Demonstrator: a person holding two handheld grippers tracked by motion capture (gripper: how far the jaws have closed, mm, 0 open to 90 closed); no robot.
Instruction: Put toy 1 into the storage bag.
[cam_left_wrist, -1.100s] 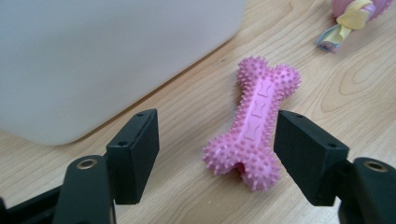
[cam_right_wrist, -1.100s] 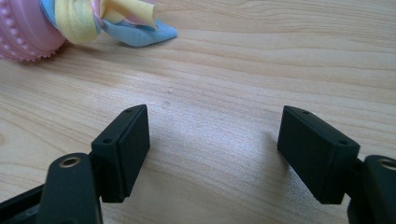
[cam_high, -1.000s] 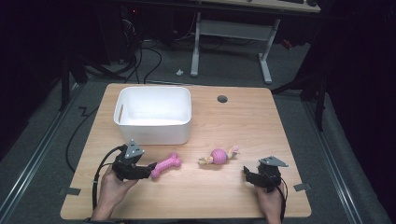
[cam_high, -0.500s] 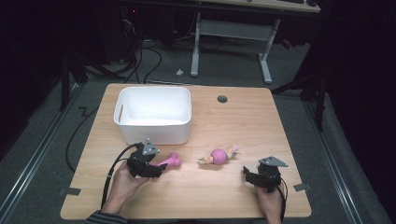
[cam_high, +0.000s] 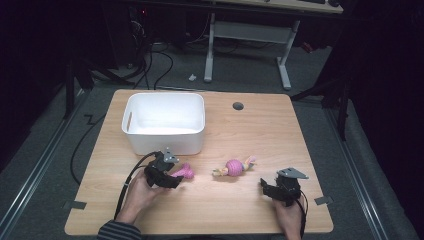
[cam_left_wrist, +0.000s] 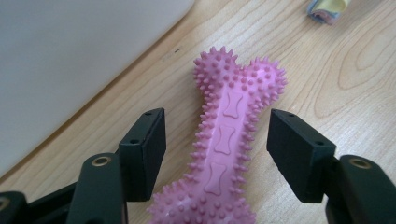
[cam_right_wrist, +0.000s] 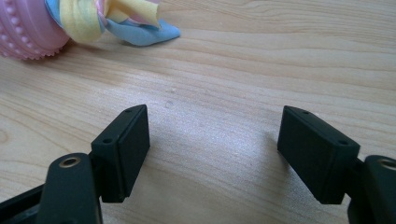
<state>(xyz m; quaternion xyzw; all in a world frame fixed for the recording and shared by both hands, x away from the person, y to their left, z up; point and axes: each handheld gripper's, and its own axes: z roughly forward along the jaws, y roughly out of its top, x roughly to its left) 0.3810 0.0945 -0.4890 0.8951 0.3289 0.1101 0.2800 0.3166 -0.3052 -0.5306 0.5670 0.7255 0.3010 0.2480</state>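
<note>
**Left gripper closes in on the spiked bone**

Forward and inward the left gripper (cam_left_wrist: 217, 140) has travelled since a second ago, from beside the pink bone toy (cam_left_wrist: 229, 140) to astride it — its jaws now stand spread, one on either side of the toy's shaft, not yet touching. The right gripper (cam_right_wrist: 212, 154) has kept its place, jaws spread over bare desk (cam_right_wrist: 219, 74), with the pink ball toy (cam_right_wrist: 28, 28) and its knotted cloth tail ahead and to its left.

The bone lies flat on the desk between the left gripper's jaws, its knobbed far end pointing ahead; the white bin (cam_left_wrist: 70, 51) sits just beyond, to the gripper's left.

The likely trouble is the grip itself. The bone looks like soft rubber, covered in short nubs with small bone shapes stamped along its flat middle — a squeeze landing on the nubs rather than the shaft could let it twist or squirm out. It also lies slightly askew between the jaws, so one pad may touch first and nudge it sideways across the smooth wood grain.
</note>
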